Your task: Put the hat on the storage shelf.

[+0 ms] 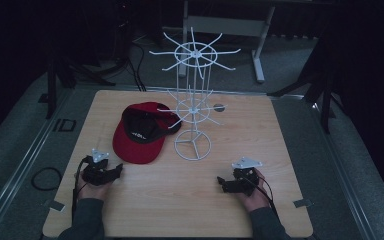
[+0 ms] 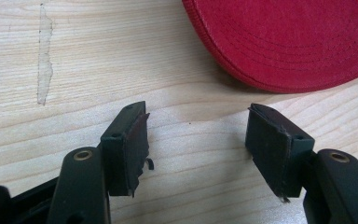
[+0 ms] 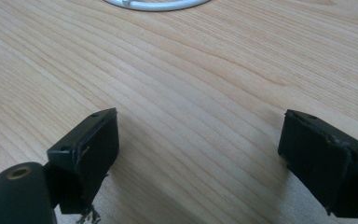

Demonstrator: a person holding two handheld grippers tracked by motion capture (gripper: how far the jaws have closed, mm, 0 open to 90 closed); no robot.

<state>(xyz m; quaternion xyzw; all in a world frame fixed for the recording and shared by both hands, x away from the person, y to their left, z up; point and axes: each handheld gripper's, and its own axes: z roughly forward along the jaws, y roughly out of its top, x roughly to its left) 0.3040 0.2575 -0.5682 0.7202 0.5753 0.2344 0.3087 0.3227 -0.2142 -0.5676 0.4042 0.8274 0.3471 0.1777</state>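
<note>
Since both claws stood released and empty, the left claw (image 1: 116, 170) just short of the red cap (image 1: 139, 135), it should have taken the brim squarely. The right claw (image 1: 221, 181) waited farther from the cap, near the wire rack (image 1: 194, 107).

The left black two-jaw gripper (image 1: 114, 170) sits at seven o'clock, jaws spread wide and empty; the right black two-jaw gripper (image 1: 221, 182) sits at five o'clock, likewise gaping.

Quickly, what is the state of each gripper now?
Left gripper: open, holding nothing, near the red cap.
Right gripper: open, holding nothing.
</note>
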